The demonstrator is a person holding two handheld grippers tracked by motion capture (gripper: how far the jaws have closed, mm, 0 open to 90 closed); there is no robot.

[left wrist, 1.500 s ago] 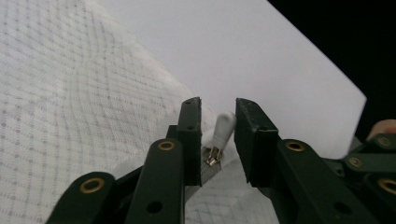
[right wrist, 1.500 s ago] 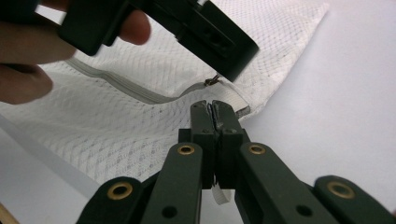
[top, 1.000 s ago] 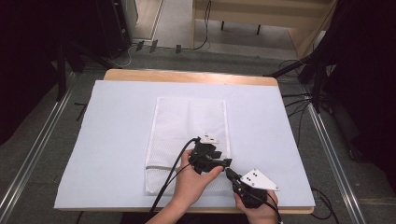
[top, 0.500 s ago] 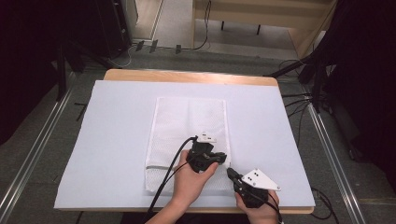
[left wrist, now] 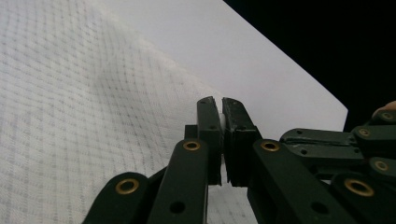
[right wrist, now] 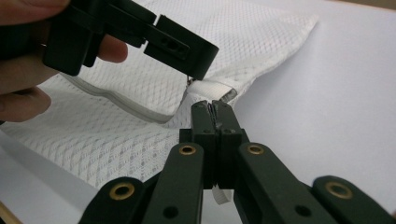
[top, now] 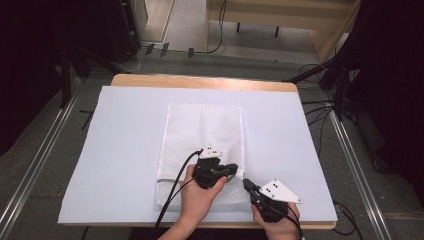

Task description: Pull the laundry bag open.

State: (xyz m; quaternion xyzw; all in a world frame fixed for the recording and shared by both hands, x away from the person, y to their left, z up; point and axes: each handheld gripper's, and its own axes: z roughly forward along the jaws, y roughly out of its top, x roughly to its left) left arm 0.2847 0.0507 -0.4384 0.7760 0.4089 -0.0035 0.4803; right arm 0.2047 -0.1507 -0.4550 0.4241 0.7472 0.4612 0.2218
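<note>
A white mesh bag (top: 200, 135) lies flat on the pale mat (top: 125, 130), with its zipper along the near end. My left gripper (top: 234, 169) points right at the bag's near right corner. Its jaws have just been closing and now pinch a small white piece, the zipper pull by the look of it (right wrist: 189, 81), as the left gripper view (left wrist: 219, 100) shows. My right gripper (top: 246, 182) comes from the near right. It is shut on the white tape end of the bag's corner (right wrist: 219, 88), just below the left gripper (right wrist: 196, 70).
The mat covers a wooden table whose far edge (top: 200, 81) shows. Black cables (top: 175, 185) trail from the left gripper across the bag's near part. Metal rails (top: 350, 150) and dark equipment stand on the floor around the table.
The left gripper has shifted a little to the left over the bag's near right corner, and its jaws have closed there. The right gripper has stayed where it was.
</note>
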